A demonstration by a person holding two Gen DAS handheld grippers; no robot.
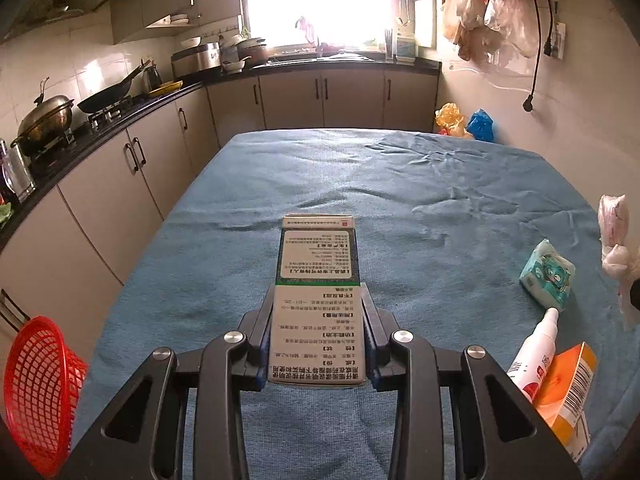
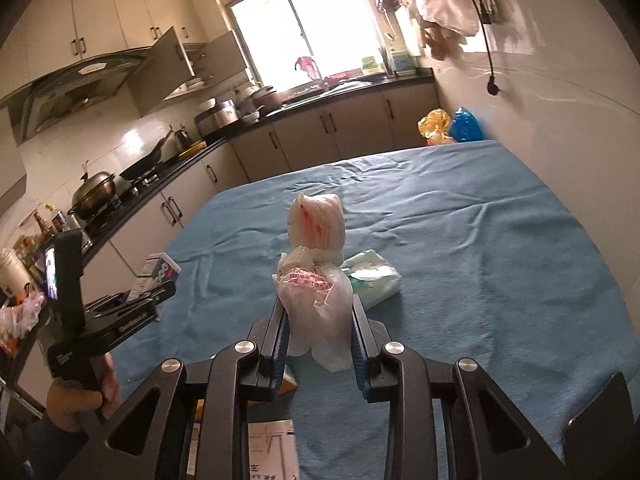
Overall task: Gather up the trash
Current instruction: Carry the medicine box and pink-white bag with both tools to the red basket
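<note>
My left gripper (image 1: 319, 304) is shut on a white and green medicine box (image 1: 318, 280) and holds it above the blue cloth-covered table (image 1: 360, 184). My right gripper (image 2: 318, 308) is shut on a knotted white plastic bag (image 2: 316, 264), held above the table. That bag also shows at the right edge of the left wrist view (image 1: 614, 240). The left gripper with its box shows at the left in the right wrist view (image 2: 154, 280). A red mesh basket (image 1: 38, 388) stands off the table's left side.
A tissue pack (image 1: 548, 274) lies on the table, also seen behind the bag (image 2: 372, 276). A white spray bottle (image 1: 534, 354) and an orange box (image 1: 570, 392) lie at the near right. Kitchen counters with pots (image 1: 44, 120) run along the left and back.
</note>
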